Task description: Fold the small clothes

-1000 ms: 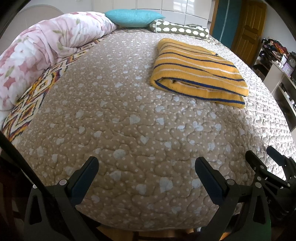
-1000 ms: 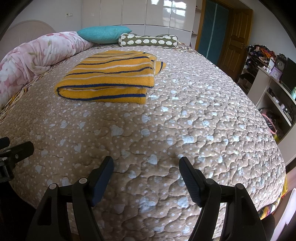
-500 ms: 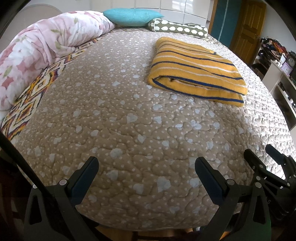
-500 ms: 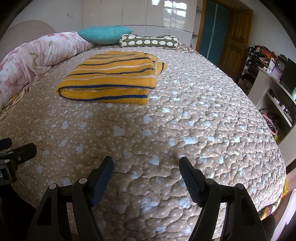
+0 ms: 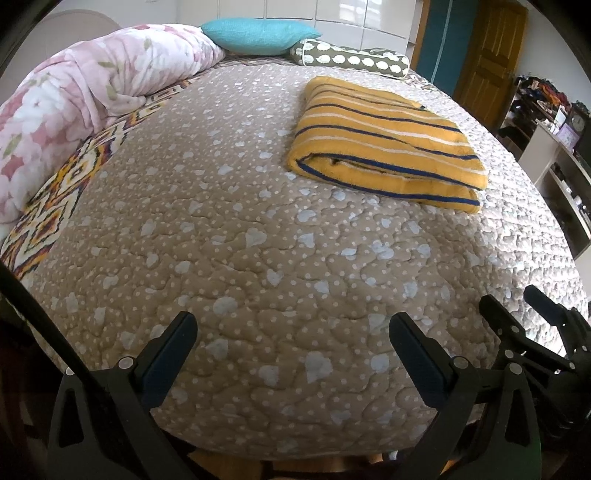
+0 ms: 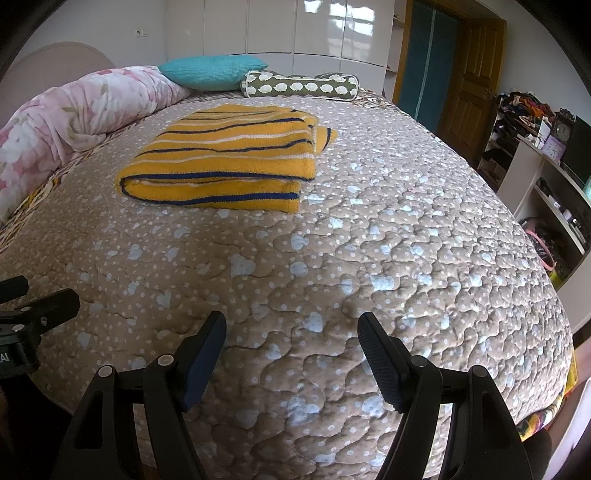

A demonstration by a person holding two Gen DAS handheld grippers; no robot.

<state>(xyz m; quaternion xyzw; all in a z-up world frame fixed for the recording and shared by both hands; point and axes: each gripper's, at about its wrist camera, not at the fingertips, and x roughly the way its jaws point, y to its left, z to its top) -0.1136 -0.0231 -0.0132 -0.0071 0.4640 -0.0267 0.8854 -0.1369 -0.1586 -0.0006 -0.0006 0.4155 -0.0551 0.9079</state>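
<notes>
Left wrist view: your vantage has crept forward over the last second, so the bed point(image 5: 258, 236) now fills more of the frame and its near edge sits lower under the fingers. The quilted bedspread point(image 6: 369, 236) is otherwise unchanged, with no new creases near either tool.

The rolled floral duvet point(image 5: 85, 107) lies along the bed's left edge. The teal pillow point(image 5: 258, 35) and the patterned bolster point(image 6: 301, 85) sit at the far edge.

The striped garment point(image 5: 384, 144) lies toward the far right of the bed in this view, and in the right wrist view point(image 6: 225, 168) toward the far left. It is already folded into a flat rectangle of several layers, and it has kept its shape and place while you approached. One corner of a lower layer pokes out at its far right.

The left gripper point(image 5: 291, 350) hovers at the near edge, well apart from the garment, jaws spread wide and holding nothing. The right gripper point(image 6: 291, 347) does the same, equally wide and empty.

Reading: the fold on this piece looks finished, or lacks at most 1 tidy-up of the stray corner. Your advance with 2 empty tools suggests a return to the garment, for a final fold or to move it aside.
</notes>
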